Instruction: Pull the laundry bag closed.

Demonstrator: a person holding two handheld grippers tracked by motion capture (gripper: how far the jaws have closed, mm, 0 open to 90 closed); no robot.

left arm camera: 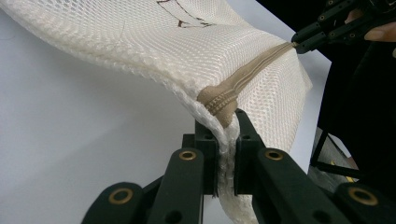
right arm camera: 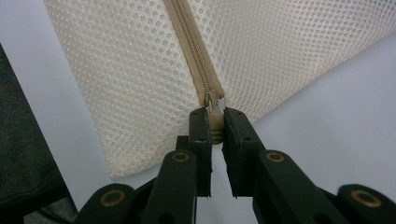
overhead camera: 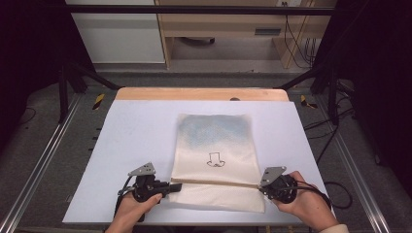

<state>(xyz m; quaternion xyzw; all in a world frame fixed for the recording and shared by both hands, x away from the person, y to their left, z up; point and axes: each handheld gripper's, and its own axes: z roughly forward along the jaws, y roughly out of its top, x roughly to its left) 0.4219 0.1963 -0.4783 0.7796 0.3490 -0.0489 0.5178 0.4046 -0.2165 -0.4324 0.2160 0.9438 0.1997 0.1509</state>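
A cream mesh zip bag [overhead camera: 214, 145] lies flat on the white table [overhead camera: 136, 131], with its tan zipper [overhead camera: 218, 182] running across near the front edge. My left gripper [overhead camera: 176, 186] is shut on the bag's left edge at the zipper's end [left arm camera: 219, 100], and the mesh is pinched between its jaws [left arm camera: 227, 128]. My right gripper [overhead camera: 260, 187] is shut on the tan zipper pull [right arm camera: 215, 105] at the zipper's right end, jaws [right arm camera: 215, 125] close on either side of it. The zipper [right arm camera: 191, 42] looks closed along its length.
Something bluish shows through the mesh in the bag's far half [overhead camera: 214, 128]. A small hat-and-moustache print [overhead camera: 214, 160] marks its middle. A wooden strip [overhead camera: 201, 93] edges the table's far side. Metal rails [overhead camera: 43, 160] flank the table.
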